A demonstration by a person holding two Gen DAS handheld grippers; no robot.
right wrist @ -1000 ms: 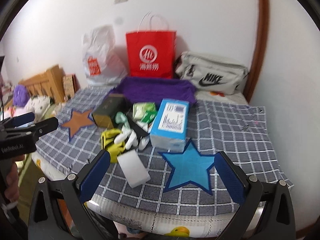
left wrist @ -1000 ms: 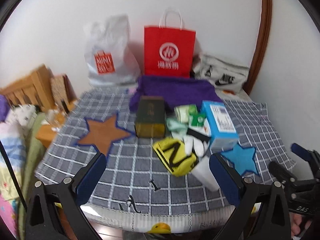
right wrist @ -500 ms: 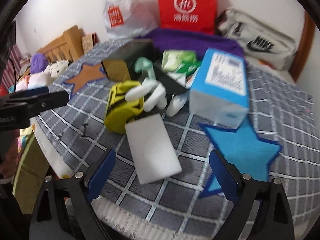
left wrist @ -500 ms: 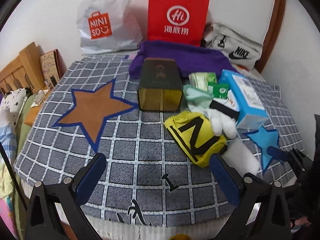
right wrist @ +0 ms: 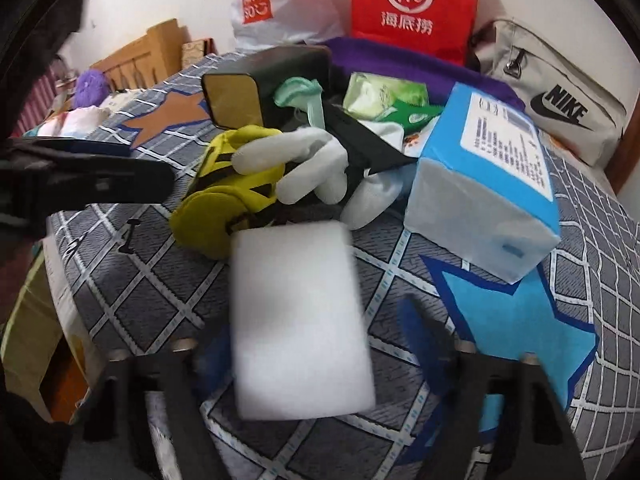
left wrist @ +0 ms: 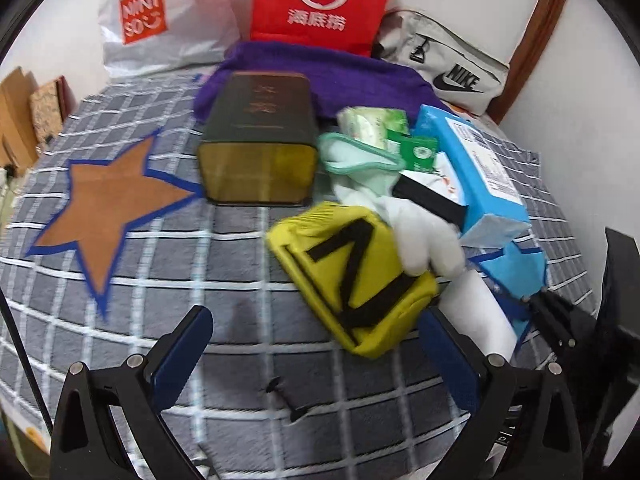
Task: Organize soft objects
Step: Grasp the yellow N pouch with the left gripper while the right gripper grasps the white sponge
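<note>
A pile of soft things lies mid-table: a yellow pouch [left wrist: 356, 276] with black stripes, white gloves [left wrist: 424, 240], a mint cloth [left wrist: 356, 156] and a white sponge block [right wrist: 298, 320]. My left gripper [left wrist: 316, 348] is open just in front of the yellow pouch, touching nothing. My right gripper [right wrist: 316, 344] is open with the white sponge lying between its blue fingers [right wrist: 420, 332]; they stand apart from it. The sponge also shows in the left wrist view [left wrist: 478, 312]. An orange star patch [left wrist: 108, 208] and a blue star patch [right wrist: 516, 320] lie on the grey checked cloth [left wrist: 200, 280].
A dark tin box [left wrist: 260, 140], a blue tissue box [right wrist: 492, 184] and green packets [right wrist: 380, 96] crowd the pile. A purple towel [left wrist: 320, 68], red paper bag [left wrist: 324, 0], white plastic bag [left wrist: 156, 20] and grey Nike bag [right wrist: 552, 108] line the wall. The table edge is just below both grippers.
Both grippers have moved forward and down toward the pile. The right one now straddles the white sponge; the left one has closed in on the yellow pouch.
</note>
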